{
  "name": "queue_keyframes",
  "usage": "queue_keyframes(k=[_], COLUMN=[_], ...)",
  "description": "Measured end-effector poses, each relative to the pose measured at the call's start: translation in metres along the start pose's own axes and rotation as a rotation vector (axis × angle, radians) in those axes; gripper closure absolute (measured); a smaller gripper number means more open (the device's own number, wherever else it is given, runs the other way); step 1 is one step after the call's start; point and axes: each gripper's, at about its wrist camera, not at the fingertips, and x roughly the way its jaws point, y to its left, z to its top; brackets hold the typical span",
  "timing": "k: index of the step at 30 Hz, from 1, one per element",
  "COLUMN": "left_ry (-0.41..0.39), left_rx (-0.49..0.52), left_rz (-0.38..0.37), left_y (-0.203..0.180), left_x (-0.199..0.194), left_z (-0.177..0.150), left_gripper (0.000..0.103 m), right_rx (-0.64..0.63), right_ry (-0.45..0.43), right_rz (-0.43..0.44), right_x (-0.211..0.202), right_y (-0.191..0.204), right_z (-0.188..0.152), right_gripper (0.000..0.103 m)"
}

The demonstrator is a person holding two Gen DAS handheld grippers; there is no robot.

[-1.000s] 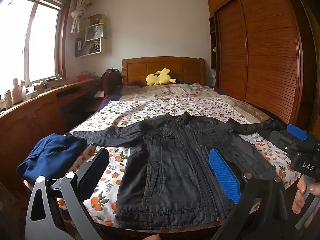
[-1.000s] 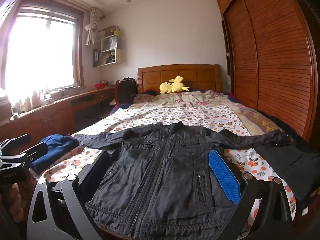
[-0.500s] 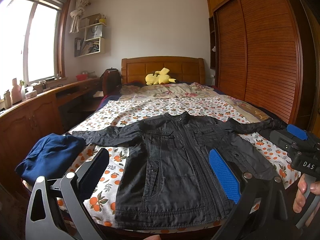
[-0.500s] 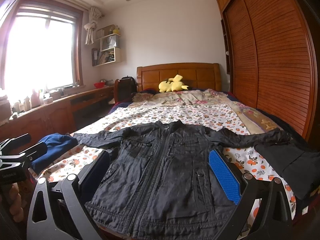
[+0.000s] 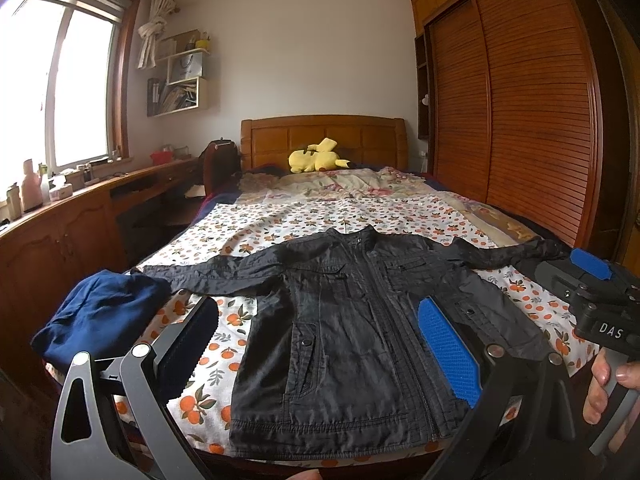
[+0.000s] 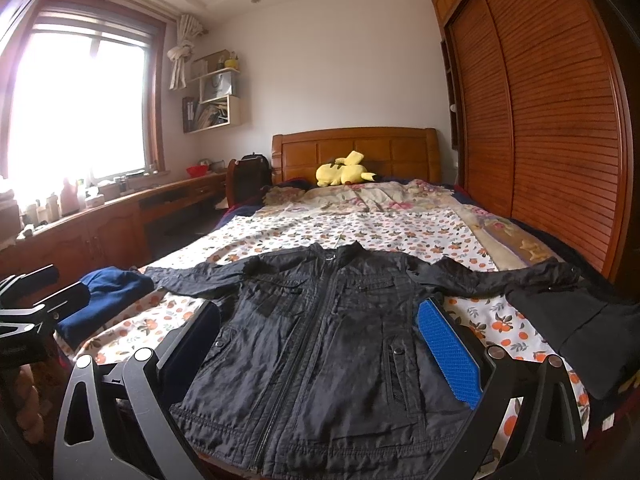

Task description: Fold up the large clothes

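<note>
A black jacket (image 5: pixel 352 320) (image 6: pixel 320 344) lies flat and face up on the bed, zipped, with both sleeves spread out sideways and its hem at the foot edge. My left gripper (image 5: pixel 316 320) hovers open above the hem, nothing between its fingers. My right gripper (image 6: pixel 318 320) is likewise open and empty over the jacket's lower half. In the left wrist view the right gripper's body (image 5: pixel 596 300) shows at the right edge, held by a hand (image 5: pixel 604 384). The left gripper's body (image 6: pixel 28 304) appears at the left edge of the right wrist view.
A folded blue garment (image 5: pixel 100 316) (image 6: pixel 108 296) sits at the bed's left corner. A dark folded garment (image 6: pixel 580 328) lies at the right corner. The orange-print sheet (image 5: pixel 320 216), a yellow plush (image 5: pixel 316 158), a wooden desk (image 5: pixel 72 220) at left and wardrobe doors (image 5: pixel 520 120) at right surround the bed.
Both views have shifted only slightly; the jacket and the grippers stay as they were, both open.
</note>
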Motion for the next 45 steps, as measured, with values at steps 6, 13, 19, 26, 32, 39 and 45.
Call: queue_keyframes(k=[6, 13, 19, 26, 32, 39, 45], left_ry=[-0.010, -0.015, -0.014, -0.014, -0.007, 0.007, 0.035], left_rx=[0.002, 0.005, 0.004, 0.004, 0.002, -0.002, -0.009], left_rz=[-0.003, -0.004, -0.004, -0.004, -0.006, -0.010, -0.009], left_y=[0.000, -0.001, -0.002, -0.002, -0.004, 0.001, 0.010], left_x=[-0.007, -0.011, -0.012, -0.012, -0.012, -0.003, 0.014], left_z=[0.003, 0.005, 0.006, 0.006, 0.006, 0.002, -0.006], left_gripper=[0.002, 0.002, 0.002, 0.002, 0.002, 0.002, 0.002], right_rx=[0.000, 0.000, 0.001, 0.000, -0.001, -0.002, -0.009], right_ry=[0.001, 0.001, 0.001, 0.000, 0.001, 0.013, 0.032], right_rz=[0.002, 0.001, 0.002, 0.000, 0.000, 0.000, 0.009], right_x=[0.000, 0.000, -0.001, -0.001, -0.001, 0.005, 0.019], right_y=[-0.001, -0.003, -0.003, -0.001, -0.002, 0.002, 0.007], right_z=[0.000, -0.001, -0.001, 0.000, -0.002, 0.001, -0.003], right_gripper=[0.007, 0.007, 0.007, 0.007, 0.007, 0.007, 0.007])
